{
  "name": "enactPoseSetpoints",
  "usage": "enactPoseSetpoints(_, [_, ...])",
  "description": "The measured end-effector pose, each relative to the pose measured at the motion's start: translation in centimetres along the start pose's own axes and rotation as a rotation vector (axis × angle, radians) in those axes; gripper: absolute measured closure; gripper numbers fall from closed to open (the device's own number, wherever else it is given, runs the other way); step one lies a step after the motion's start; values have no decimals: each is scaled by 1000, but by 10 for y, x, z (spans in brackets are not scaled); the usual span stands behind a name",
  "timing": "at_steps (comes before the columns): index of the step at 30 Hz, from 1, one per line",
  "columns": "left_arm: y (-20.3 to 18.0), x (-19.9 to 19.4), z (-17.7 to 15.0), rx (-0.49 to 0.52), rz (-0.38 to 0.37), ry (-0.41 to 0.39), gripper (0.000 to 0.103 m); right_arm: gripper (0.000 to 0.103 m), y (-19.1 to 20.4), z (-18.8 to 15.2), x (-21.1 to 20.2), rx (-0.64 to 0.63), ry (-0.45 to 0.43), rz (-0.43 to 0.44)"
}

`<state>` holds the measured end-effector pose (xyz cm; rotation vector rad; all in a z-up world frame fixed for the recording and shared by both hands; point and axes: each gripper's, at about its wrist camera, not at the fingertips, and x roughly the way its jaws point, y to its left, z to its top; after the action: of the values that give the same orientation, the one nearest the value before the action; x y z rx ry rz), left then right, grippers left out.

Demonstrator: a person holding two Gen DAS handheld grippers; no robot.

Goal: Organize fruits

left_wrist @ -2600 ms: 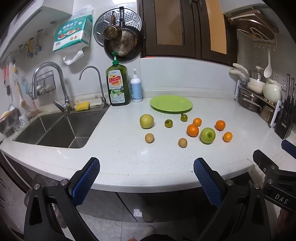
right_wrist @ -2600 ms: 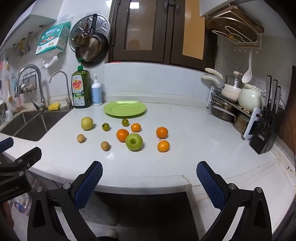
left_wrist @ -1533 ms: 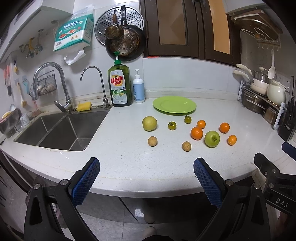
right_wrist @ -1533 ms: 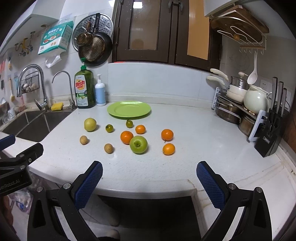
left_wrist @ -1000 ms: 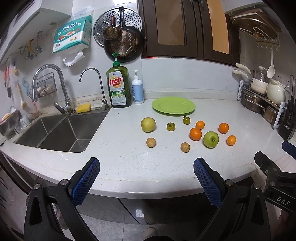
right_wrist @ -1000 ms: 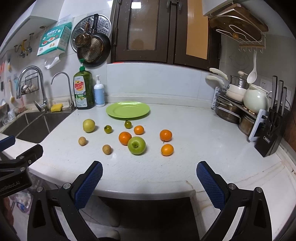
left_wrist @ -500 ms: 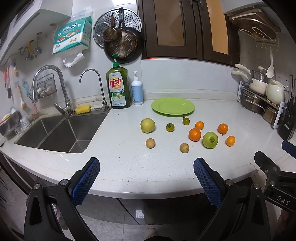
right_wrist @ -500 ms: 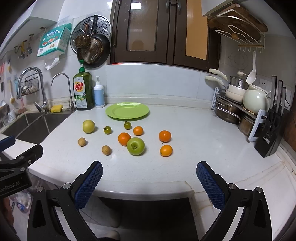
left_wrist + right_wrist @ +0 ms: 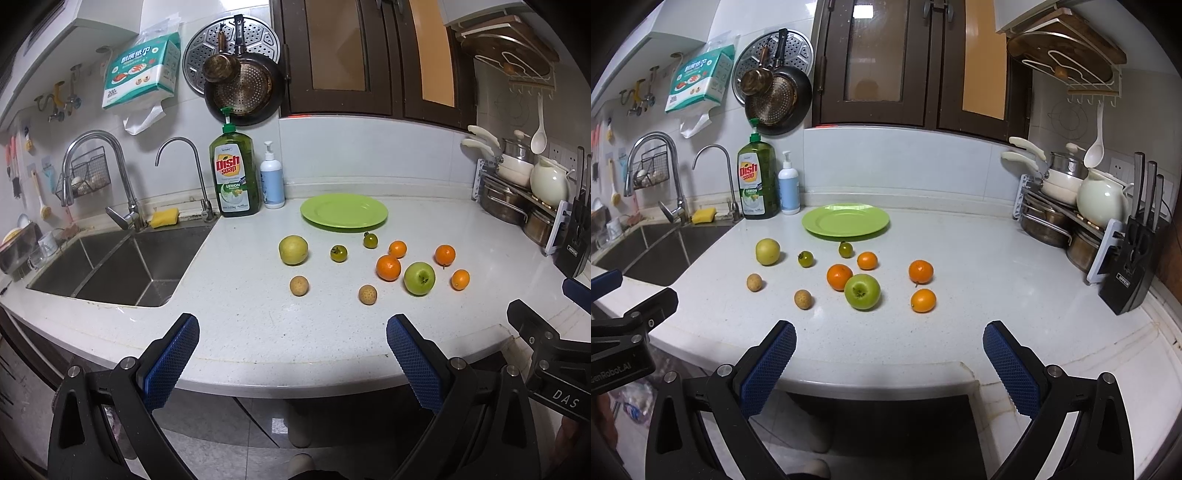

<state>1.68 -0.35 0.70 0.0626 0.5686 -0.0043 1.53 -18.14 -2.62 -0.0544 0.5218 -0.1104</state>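
Loose fruit lies on the white counter in front of an empty green plate: a green apple, a yellow pear, several oranges such as one, two small green tomatoes and two small brown fruits. My left gripper is open and empty, held off the counter's front edge. My right gripper is open and empty, also before the front edge.
A sink with taps is at the left. A dish soap bottle and a pump bottle stand behind the plate. A pot rack and a knife block are at the right.
Both grippers have drifted slightly closer to the counter; the fruit sits a little lower and nearer in view. Nothing was grasped or moved.
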Motion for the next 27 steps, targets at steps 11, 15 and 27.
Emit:
enactPoseSetpoints(11, [0, 10, 2, 12, 5, 8, 0, 1, 2, 5, 7, -9, 6, 9])
enactPoseSetpoints(15, [4, 20, 4, 25, 4, 16, 0, 1, 8, 6, 15, -15, 15, 20])
enactPoseSetpoints(27, [23, 75, 16, 88, -57, 55, 25, 22, 52, 17, 65, -104, 73, 137])
